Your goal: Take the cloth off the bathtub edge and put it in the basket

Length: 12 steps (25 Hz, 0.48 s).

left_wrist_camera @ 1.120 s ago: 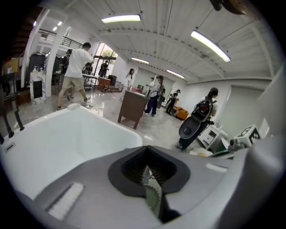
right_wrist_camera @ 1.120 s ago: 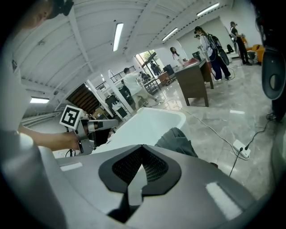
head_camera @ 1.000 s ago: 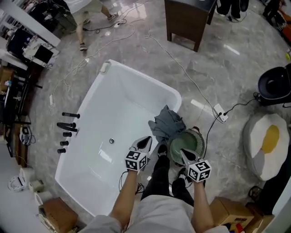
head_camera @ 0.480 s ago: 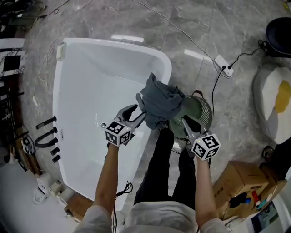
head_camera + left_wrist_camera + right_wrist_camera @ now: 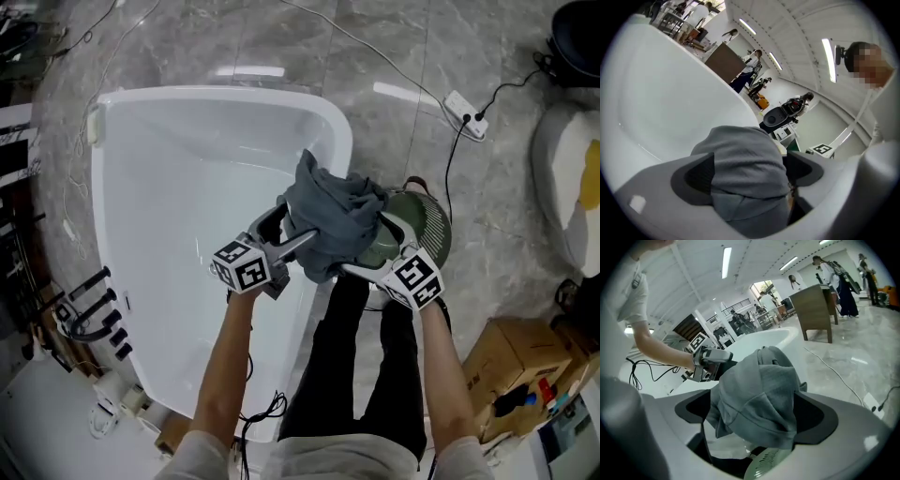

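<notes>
Jaws just swung wide, the left gripper and right gripper straddle the cloth on the bathtub edge beside the basket, so gripping seems next.

The cloth is a soft, matt grey knit, crumpled into folds. The tub is smooth, glossy white, with light glinting off it. The floor looks like polished grey marble. The basket is green plastic with a perforated wall. The box is matt brown cardboard.
</notes>
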Available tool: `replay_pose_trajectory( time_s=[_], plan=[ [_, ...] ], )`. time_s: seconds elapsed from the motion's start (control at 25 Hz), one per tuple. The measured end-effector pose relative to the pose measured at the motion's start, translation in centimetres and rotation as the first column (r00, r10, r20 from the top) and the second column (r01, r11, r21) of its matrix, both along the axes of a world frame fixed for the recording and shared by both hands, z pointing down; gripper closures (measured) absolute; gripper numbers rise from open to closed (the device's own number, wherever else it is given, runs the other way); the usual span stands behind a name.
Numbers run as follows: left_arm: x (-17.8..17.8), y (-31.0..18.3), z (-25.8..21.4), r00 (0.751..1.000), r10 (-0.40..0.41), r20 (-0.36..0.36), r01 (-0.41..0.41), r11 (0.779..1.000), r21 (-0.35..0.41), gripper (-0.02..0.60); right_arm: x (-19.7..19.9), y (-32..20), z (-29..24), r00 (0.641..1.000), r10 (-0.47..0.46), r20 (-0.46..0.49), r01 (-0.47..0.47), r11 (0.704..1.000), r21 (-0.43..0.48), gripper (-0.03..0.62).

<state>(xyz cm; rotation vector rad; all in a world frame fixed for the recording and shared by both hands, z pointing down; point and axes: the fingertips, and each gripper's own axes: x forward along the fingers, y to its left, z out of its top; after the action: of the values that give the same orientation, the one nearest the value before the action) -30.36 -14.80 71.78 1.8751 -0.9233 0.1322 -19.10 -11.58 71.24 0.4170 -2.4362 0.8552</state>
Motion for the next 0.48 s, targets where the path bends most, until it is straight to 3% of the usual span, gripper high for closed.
replay_pose_trajectory(
  time_s=[0.12, 0.24, 0.48],
  plan=[
    [1.4, 0.2, 1.6, 0.998, 0.037, -0.051, -0.041, 0.997, -0.064, 0.044, -2.4, -0.9, 1.1, 0.999, -0.016, 0.035, 0.017, 0.999, -0.043, 0.052],
    [2.4, 0.1, 2.7, 0.991, 0.046, -0.122, -0.060, 0.991, -0.120, 0.044, -4.2, -1.8, 1.7, 0.992, 0.053, 0.112, -0.036, 0.988, -0.149, 0.046],
    [3.8, -0.4, 2.9, 0.977, 0.036, -0.211, -0.066, 0.988, -0.139, 0.050, -5.2, -2.0, 2.4, 0.982, 0.086, 0.169, -0.045, 0.971, -0.234, 0.049]
  ],
)
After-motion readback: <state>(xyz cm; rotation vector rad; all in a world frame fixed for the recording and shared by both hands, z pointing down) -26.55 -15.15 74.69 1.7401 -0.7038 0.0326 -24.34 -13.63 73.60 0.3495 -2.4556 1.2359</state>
